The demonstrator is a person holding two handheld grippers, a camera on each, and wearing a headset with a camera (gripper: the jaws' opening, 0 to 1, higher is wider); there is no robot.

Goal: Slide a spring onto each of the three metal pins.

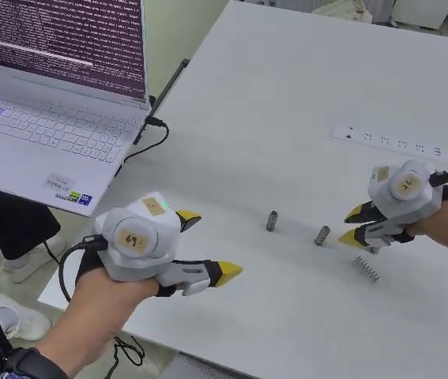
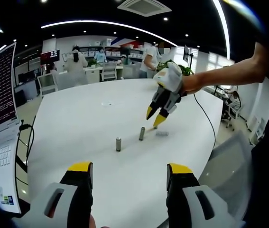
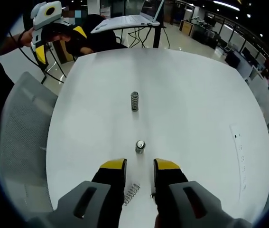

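Observation:
On the white table (image 1: 287,95) a metal pin wrapped in a spring (image 1: 272,221) (image 3: 134,100) (image 2: 118,144) stands upright. A second upright pin (image 1: 321,235) (image 3: 140,146) (image 2: 142,133) stands closer to my right gripper; coils seem to ring it, though it is small. A loose spring (image 1: 366,268) (image 3: 131,192) (image 2: 162,134) lies flat by the right fingers. My right gripper (image 1: 352,227) (image 3: 139,171) (image 2: 154,117) hovers just behind the second pin, open by a narrow gap, holding nothing. My left gripper (image 1: 208,245) (image 2: 129,171) is wide open near the table's front edge.
An open laptop (image 1: 58,95) sits at the table's left with a cable (image 1: 148,146) running from it. A white power strip (image 1: 393,142) lies at the far right. A mesh chair (image 3: 20,142) stands beside the table. People stand in the background of the room.

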